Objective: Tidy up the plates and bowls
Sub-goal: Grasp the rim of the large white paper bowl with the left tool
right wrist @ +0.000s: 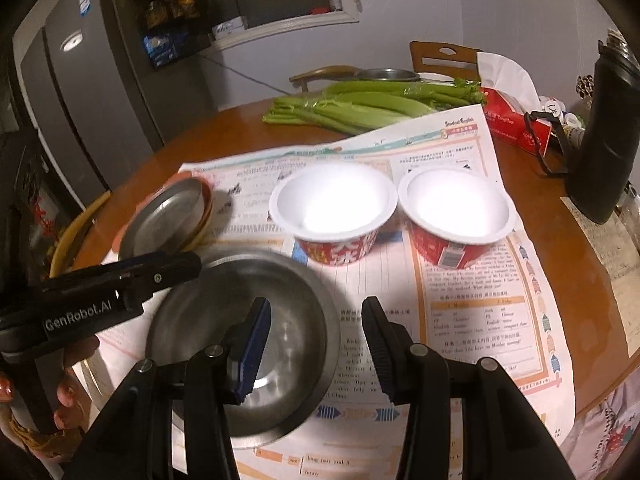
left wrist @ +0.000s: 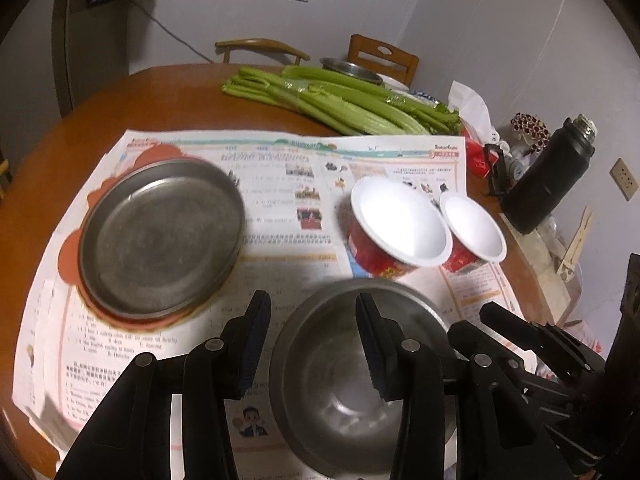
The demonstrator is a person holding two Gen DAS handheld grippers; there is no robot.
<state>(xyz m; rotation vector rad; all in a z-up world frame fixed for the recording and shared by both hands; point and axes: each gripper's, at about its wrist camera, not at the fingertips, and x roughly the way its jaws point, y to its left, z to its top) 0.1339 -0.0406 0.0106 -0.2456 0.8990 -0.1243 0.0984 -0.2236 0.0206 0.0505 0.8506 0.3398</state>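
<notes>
A steel bowl [left wrist: 336,384] [right wrist: 240,340] stands on the newspaper at the near edge. My left gripper [left wrist: 312,336] is open, straddling the bowl's left rim, one finger inside and one outside. My right gripper [right wrist: 316,344] is open, straddling the bowl's right rim the same way. A steel plate [left wrist: 160,236] [right wrist: 164,216] lies on an orange plate [left wrist: 76,248] [right wrist: 206,200] to the left. Two red paper bowls with white insides stand side by side behind: the larger [left wrist: 400,224] [right wrist: 334,212] and the smaller [left wrist: 472,228] [right wrist: 456,212].
A newspaper [left wrist: 280,208] [right wrist: 480,300] covers the round wooden table [left wrist: 160,100]. Celery [left wrist: 340,100] [right wrist: 372,104], a tissue box [right wrist: 516,120], a black flask [left wrist: 548,176] [right wrist: 604,132] and another steel bowl [left wrist: 352,68] sit at the back. Chairs stand behind; a fridge [right wrist: 80,100] at left.
</notes>
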